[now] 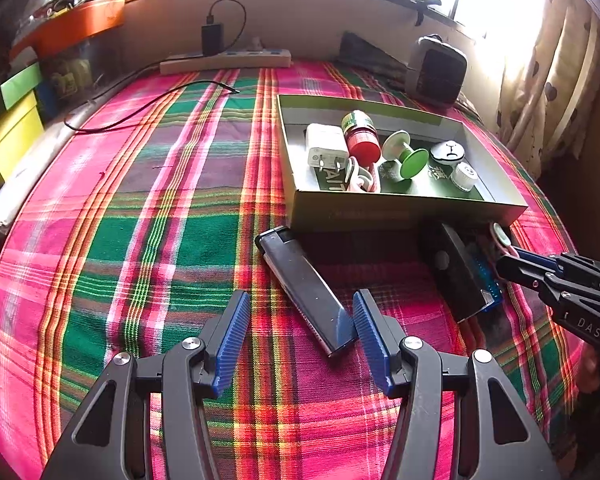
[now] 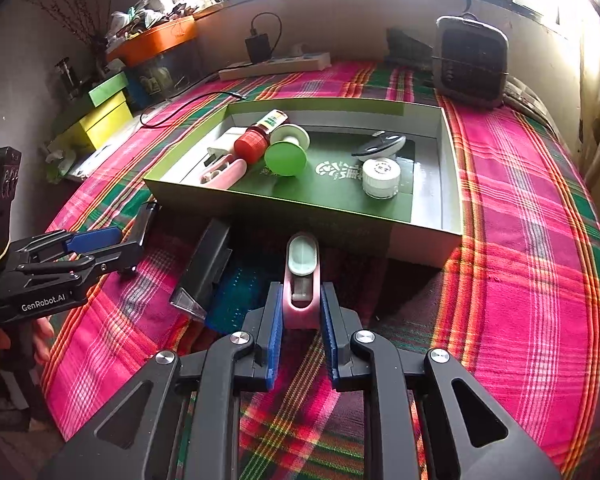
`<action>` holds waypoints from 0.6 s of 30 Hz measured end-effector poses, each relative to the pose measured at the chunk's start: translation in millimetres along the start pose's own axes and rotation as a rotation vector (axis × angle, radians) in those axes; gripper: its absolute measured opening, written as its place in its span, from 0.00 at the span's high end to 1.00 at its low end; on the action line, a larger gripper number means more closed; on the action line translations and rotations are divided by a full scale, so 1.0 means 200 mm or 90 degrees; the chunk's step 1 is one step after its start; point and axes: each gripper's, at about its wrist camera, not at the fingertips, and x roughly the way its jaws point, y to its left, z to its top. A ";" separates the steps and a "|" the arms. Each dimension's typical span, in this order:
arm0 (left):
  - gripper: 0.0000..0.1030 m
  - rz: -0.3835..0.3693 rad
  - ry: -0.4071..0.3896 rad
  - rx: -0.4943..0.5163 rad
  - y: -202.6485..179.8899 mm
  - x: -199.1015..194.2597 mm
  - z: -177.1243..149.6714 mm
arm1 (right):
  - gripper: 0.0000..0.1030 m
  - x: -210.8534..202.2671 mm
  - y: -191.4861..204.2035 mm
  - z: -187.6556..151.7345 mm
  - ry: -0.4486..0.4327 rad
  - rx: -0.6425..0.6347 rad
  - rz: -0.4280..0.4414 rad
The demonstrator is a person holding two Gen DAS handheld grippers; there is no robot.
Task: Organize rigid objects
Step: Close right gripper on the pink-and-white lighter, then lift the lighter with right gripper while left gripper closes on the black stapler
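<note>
My right gripper [image 2: 301, 286] is shut on a pink clip with a pale green top [image 2: 302, 264], just in front of the open green box [image 2: 300, 216]. The left wrist view shows that gripper [image 1: 516, 264] and the clip [image 1: 500, 236] at the box's near right corner. My left gripper [image 1: 302, 294] is open over the plaid cloth. A black lighter [image 1: 304, 292] lies slanted between its fingers, its near end against the right pad. A black case [image 1: 456, 272] rests on a blue item [image 1: 492, 288] between the two grippers. The box [image 1: 400, 208] holds a white charger, a red-capped bottle, a green spool and lids.
A power strip [image 1: 224, 62] with a plugged black adapter and a loose cable [image 1: 148, 104] lies at the back. A small grey heater [image 2: 472, 60] stands behind the box. Yellow and green boxes [image 1: 16, 120] and an orange tray [image 1: 76, 28] line the left edge. Curtains hang on the right.
</note>
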 end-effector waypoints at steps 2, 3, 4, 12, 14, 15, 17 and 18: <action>0.48 0.002 0.000 -0.002 0.01 0.00 0.00 | 0.82 -0.01 -0.02 -0.02 0.001 0.007 -0.017; 0.48 0.002 0.000 -0.003 0.01 0.00 0.00 | 0.82 -0.02 -0.02 -0.02 0.000 0.007 -0.028; 0.48 0.002 0.000 -0.004 0.01 0.00 0.00 | 0.82 -0.03 -0.02 -0.03 0.003 0.006 -0.038; 0.48 0.015 0.000 -0.010 0.05 -0.02 -0.02 | 0.82 -0.07 -0.07 -0.07 0.005 0.014 -0.087; 0.48 0.018 0.001 -0.011 0.06 -0.02 -0.02 | 0.82 -0.06 -0.08 -0.07 0.008 0.017 -0.094; 0.48 0.018 0.001 -0.014 0.07 -0.02 -0.02 | 0.82 -0.06 -0.08 -0.08 0.010 0.019 -0.094; 0.48 0.025 0.000 -0.015 0.08 -0.02 -0.02 | 0.82 -0.06 -0.08 -0.08 0.011 0.020 -0.091; 0.48 0.029 0.001 -0.015 0.08 -0.02 -0.02 | 0.82 -0.06 -0.09 -0.08 0.010 0.020 -0.090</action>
